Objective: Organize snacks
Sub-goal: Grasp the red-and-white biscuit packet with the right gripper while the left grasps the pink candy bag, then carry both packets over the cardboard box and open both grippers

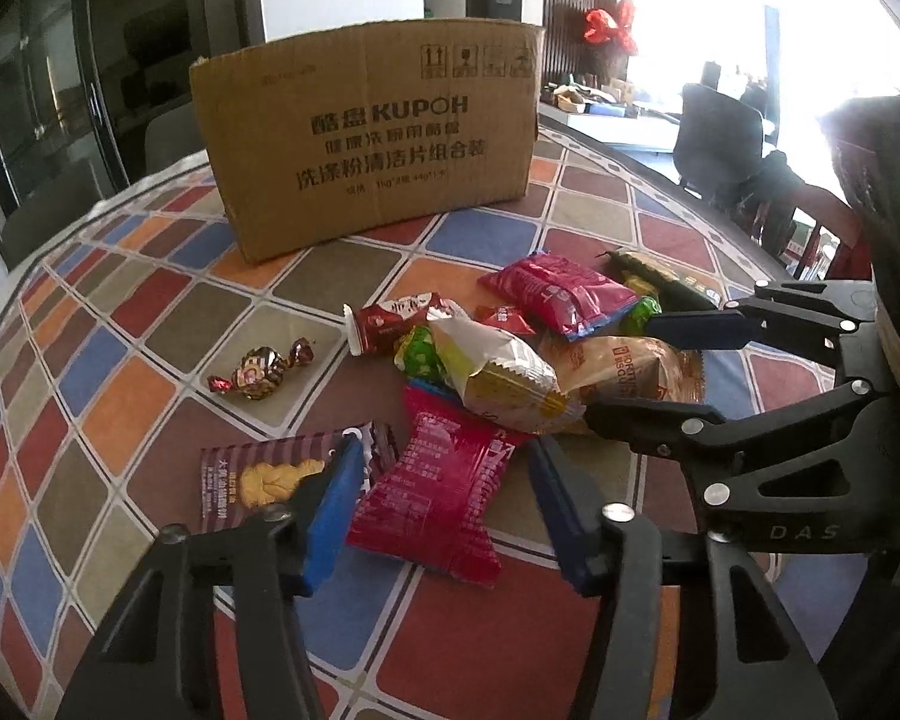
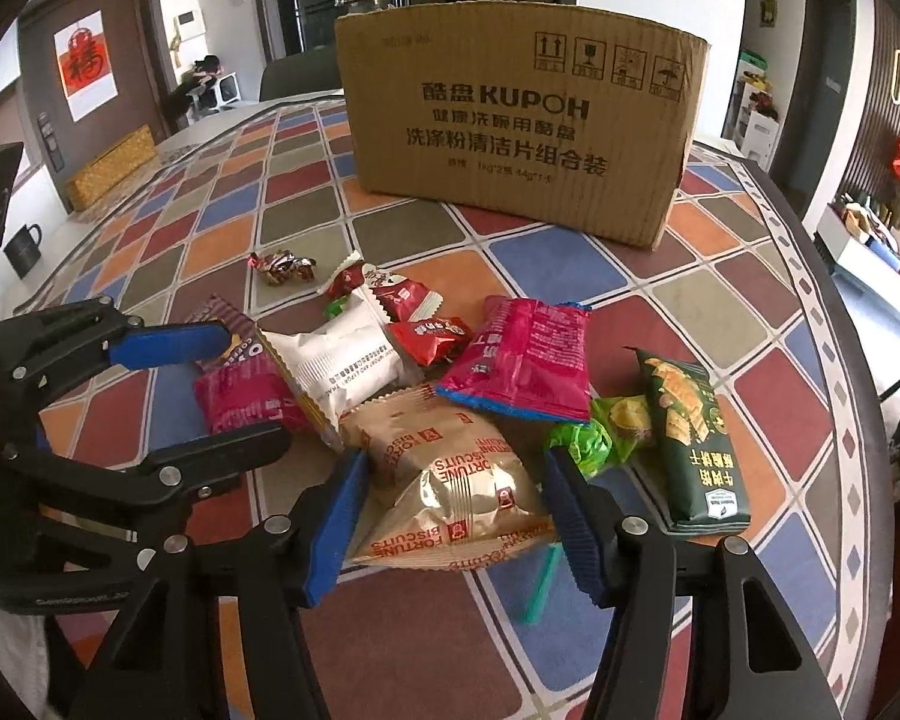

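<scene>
Both grippers stand with their blue-padded fingers spread apart, nothing clamped between them. Left gripper [image 1: 444,516], at the bottom centre of its own view, straddles a magenta foil snack packet [image 1: 435,495] lying flat on the checked multicolour tablecloth [image 1: 120,396]; whether the pads touch the packet cannot be told. Its left finger overlaps a purple striped biscuit packet with a bear-shaped biscuit printed on it [image 1: 258,480]. Right gripper [image 2: 453,516], at the bottom centre of its view, straddles a gold foil packet marked FORTUNE BISCUITS [image 2: 450,480], with both pads close beside the packet's edges. Just above the gold packet in the right wrist view lies a white pillow-shaped wrapped snack [image 2: 342,366], partly resting on the neighbouring packets. Right of it lies a second magenta packet with blue edge [image 2: 522,360], and at the right of the pile a dark green chip packet [image 2: 690,438] with a small green twisted candy [image 2: 588,438] beside it. A small red wrapped sweet [image 2: 429,336] and a red-and-white wrapper [image 2: 390,291] sit behind the white snack. A brown and gold twisted candy [image 1: 261,369] lies apart from the pile, at centre left of the left wrist view. A brown corrugated cardboard box printed KUPOH [image 1: 366,132] stands upright beyond the pile, in the upper centre of both views. A black mug [image 2: 21,249] stands at the far left edge of the right wrist view.
</scene>
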A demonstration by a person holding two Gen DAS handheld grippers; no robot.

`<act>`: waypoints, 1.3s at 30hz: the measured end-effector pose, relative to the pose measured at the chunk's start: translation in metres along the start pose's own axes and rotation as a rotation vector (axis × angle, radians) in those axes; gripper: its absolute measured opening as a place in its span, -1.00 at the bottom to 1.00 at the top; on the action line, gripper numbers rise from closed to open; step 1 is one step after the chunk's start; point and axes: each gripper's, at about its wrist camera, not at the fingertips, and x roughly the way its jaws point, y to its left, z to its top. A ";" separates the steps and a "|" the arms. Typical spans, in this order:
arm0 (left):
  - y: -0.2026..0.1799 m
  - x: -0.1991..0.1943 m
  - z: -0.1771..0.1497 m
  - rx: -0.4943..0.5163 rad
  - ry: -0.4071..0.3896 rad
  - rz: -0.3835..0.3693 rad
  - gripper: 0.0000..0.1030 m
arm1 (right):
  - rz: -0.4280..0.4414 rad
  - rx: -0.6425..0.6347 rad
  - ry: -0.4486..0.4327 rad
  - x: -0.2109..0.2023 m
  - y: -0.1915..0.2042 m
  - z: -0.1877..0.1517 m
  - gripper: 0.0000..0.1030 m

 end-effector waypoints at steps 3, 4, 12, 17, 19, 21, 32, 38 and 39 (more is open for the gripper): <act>0.002 0.003 0.000 -0.023 0.006 -0.014 -0.12 | 0.013 0.027 0.003 0.000 -0.001 0.000 0.12; 0.003 0.003 -0.001 -0.028 0.004 -0.018 -0.14 | 0.014 0.033 0.004 0.000 -0.001 0.000 0.09; 0.002 0.001 -0.003 -0.053 -0.005 -0.047 -0.42 | 0.024 0.081 -0.020 -0.007 0.004 -0.003 -0.16; 0.005 -0.004 -0.006 -0.089 0.006 -0.085 -0.44 | 0.034 0.114 -0.030 -0.011 0.008 -0.007 -0.20; 0.004 -0.008 -0.008 -0.101 0.007 -0.093 -0.44 | 0.029 0.116 -0.042 -0.015 0.011 -0.008 -0.21; 0.004 -0.015 -0.011 -0.112 0.003 -0.094 -0.44 | 0.020 0.115 -0.055 -0.019 0.013 -0.009 -0.21; 0.000 -0.057 -0.011 -0.136 -0.074 -0.070 -0.44 | -0.010 0.147 -0.119 -0.051 0.019 -0.018 -0.21; 0.003 -0.077 0.005 -0.142 -0.152 -0.036 -0.44 | -0.037 0.142 -0.182 -0.070 0.021 -0.014 -0.21; 0.003 -0.079 0.008 -0.143 -0.164 -0.033 -0.44 | -0.039 0.144 -0.191 -0.072 0.021 -0.012 -0.21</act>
